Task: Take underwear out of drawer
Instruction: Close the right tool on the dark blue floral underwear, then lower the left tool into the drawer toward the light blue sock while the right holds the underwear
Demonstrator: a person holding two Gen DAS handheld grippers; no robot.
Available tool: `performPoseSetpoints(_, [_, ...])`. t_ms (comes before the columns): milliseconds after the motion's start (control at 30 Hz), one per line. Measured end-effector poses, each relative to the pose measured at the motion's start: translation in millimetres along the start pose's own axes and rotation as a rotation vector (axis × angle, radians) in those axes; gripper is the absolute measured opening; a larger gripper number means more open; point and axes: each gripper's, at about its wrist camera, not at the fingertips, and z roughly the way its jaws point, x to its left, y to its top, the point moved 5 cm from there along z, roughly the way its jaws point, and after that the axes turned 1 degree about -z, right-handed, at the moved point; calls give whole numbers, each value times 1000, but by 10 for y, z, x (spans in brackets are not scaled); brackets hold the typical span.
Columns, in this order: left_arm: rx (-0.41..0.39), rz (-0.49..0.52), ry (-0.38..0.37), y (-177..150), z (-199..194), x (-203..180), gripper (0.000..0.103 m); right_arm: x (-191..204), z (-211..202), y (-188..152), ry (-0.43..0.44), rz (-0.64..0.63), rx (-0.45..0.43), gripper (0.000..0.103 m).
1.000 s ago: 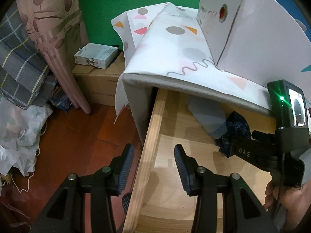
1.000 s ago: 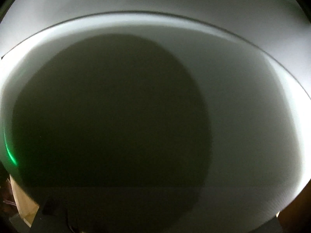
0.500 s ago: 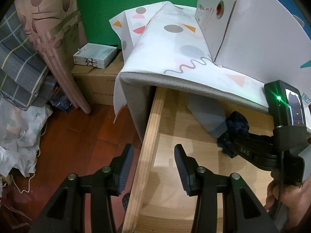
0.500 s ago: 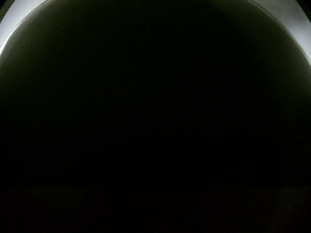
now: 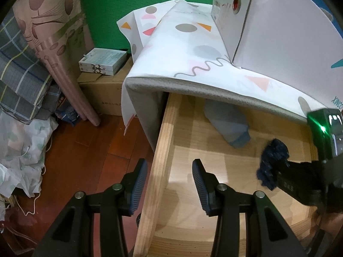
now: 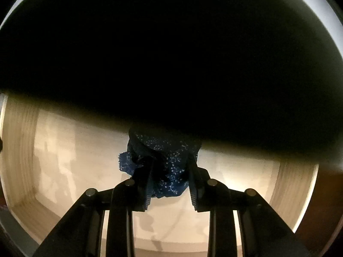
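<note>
Drawer (image 5: 214,209), pale wood, pulled open beneath a cabinet draped in patterned cloth (image 5: 193,55). Contents: dark blue speckled underwear (image 6: 165,162), bunched, near the drawer's right side, and a light blue folded garment (image 5: 229,126) further back, partly under the cloth. Right gripper (image 6: 169,182) points down into the drawer, its fingers closing on the blue underwear, fabric pinched between the pads. Left gripper (image 5: 169,186) straddles the drawer's left wall, fingers part-open, one outside and one inside, holding nothing. White box (image 5: 278,21) stands on the cloth. Floor: red-brown wood (image 5: 85,150).
</note>
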Motion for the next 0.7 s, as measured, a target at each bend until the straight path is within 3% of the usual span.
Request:
performPoseSetpoints(267, [2,15,11,-9,19,-35,44,-324,29,-297,0,22,50,25])
performPoseSetpoints(333, [6,18,13,-17,22,-47,44,-176,78,-372,-3,43,59,25])
performPoseSetpoints(600, [19,8,-2,-25,24,-56,44,-731,160,-699,-24,180,96,25])
performPoseSetpoints(700, [20,14,-2,-20,39,-67,44,-601,97,-795,-33,194,103,25])
